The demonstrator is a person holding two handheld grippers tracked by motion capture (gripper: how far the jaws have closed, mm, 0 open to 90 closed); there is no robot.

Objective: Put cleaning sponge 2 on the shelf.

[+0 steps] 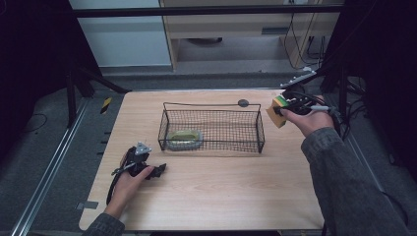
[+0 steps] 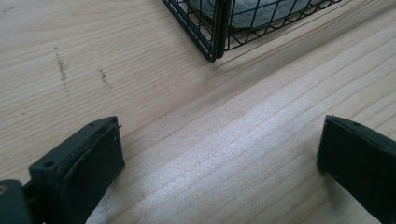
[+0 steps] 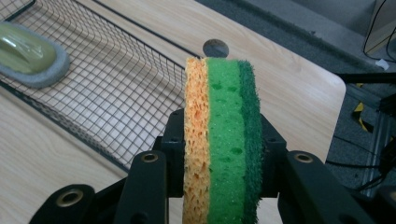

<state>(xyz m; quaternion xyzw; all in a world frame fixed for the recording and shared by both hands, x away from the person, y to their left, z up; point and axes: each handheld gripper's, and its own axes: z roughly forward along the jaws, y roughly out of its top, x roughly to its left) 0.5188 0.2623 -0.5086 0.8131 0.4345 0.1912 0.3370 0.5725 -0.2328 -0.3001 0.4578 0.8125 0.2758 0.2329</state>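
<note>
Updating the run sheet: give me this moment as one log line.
right tongs: shut on sponge, held beside wire basket | left tongs: open, nothing between them, on table | basket: green-and-grey item inside

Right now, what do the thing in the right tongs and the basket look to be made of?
The sponge looks like porous foam in orange and green layers with a darker green, coarser scouring face; open pores show. The basket seems to be thin black wire mesh, probably coated metal, matte.
</note>
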